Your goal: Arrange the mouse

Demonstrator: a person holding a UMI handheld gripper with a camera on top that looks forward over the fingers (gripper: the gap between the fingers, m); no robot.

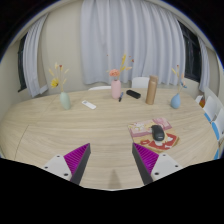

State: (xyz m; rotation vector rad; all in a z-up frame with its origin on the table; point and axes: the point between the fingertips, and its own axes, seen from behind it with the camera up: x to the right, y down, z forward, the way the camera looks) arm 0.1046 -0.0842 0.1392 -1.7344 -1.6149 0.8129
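Observation:
A dark computer mouse (158, 132) lies on a small pink patterned mat (151, 129) on the light wooden table (100, 125), ahead and to the right of my fingers. My gripper (110, 160) is open and empty, its two magenta-padded fingers (76, 160) spread wide above the table's near edge. Nothing stands between them. The right finger (148, 160) sits just short of the mat.
Along the table's far side stand a pale green vase (65, 100), a pink bottle (117, 88), a brown cylinder (152, 91), a blue vase (176, 101), a white remote (89, 104) and a black object (133, 95). White curtains hang behind.

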